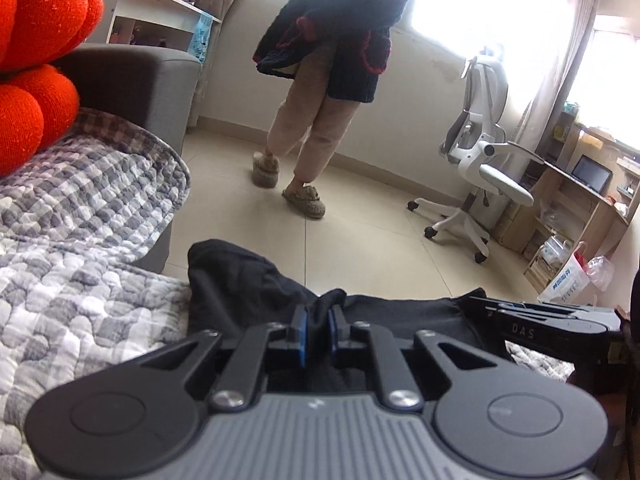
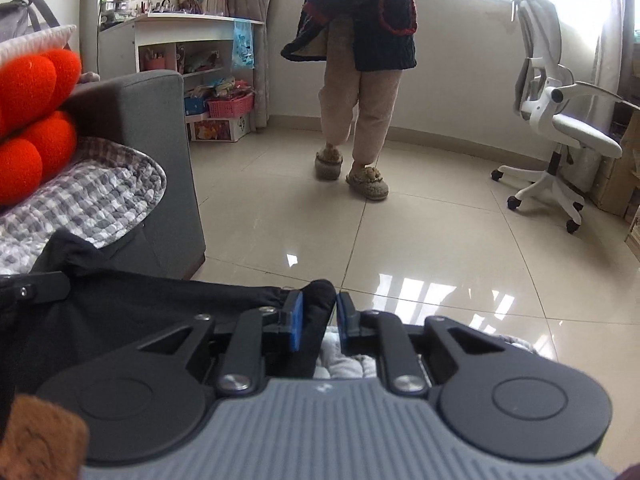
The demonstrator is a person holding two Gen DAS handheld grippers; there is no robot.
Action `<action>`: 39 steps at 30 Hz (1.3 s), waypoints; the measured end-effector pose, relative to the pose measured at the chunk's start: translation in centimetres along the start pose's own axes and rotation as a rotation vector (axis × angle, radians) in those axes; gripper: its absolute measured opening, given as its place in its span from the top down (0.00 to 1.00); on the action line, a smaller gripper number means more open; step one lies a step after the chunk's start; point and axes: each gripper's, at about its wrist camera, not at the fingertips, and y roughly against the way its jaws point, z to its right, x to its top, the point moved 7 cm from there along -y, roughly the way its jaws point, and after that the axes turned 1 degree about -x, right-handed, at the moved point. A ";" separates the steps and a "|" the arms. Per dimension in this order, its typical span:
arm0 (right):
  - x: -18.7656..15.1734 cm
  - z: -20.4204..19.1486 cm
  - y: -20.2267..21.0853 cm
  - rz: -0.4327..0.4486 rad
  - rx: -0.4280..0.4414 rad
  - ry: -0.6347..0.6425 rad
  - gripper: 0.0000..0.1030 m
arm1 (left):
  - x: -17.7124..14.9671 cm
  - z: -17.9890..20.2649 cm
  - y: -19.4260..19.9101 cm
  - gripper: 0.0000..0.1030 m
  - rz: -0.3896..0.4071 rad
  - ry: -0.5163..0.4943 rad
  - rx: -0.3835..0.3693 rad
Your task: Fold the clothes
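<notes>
At far left, knobbly orange-red knitted cushions (image 1: 36, 64) sit on a grey fabric sofa (image 1: 132, 80) draped with a puckered grey-and-white checked quilt (image 1: 80, 208). Behind the sofa arm, white shelves (image 2: 192, 52) hold a pink slatted basket (image 2: 231, 105) heaped with small packets, too small to tell apart.

The black garment (image 1: 240, 280), soft, matte and rumpled, lies over the quilt at the sofa's front edge, its upper hem stretched between the two grippers. The left gripper (image 1: 318, 330) points level across the room; its blue-padded fingers (image 1: 304, 330) are pressed onto a bunched fold of the black cloth. The right gripper (image 2: 318, 320), also held level and just beside the left, has its blue fingers (image 2: 297, 322) set a little wider, pinching a thick roll of the same garment.

Across the glossy beige tiled floor (image 2: 400, 240) a person (image 2: 360, 60) in a dark knitted cardigan, beige trousers and fluffy slippers stands facing the window. Further right is a white swivel chair (image 2: 560, 128), then a wooden desk (image 1: 580, 192) with a small dark screen on it.
</notes>
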 end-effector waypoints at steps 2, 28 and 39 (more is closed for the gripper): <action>0.0 0.2 0.3 0.008 0.007 -0.015 0.81 | 0.3 -0.1 0.4 0.89 0.025 0.008 0.000; 1.4 2.0 0.9 0.060 0.060 -0.097 0.72 | 0.3 -1.4 0.3 0.86 0.028 0.050 0.029; 0.2 1.7 0.7 -0.082 0.182 -0.129 0.72 | 0.3 -1.6 0.5 0.86 0.028 0.053 0.035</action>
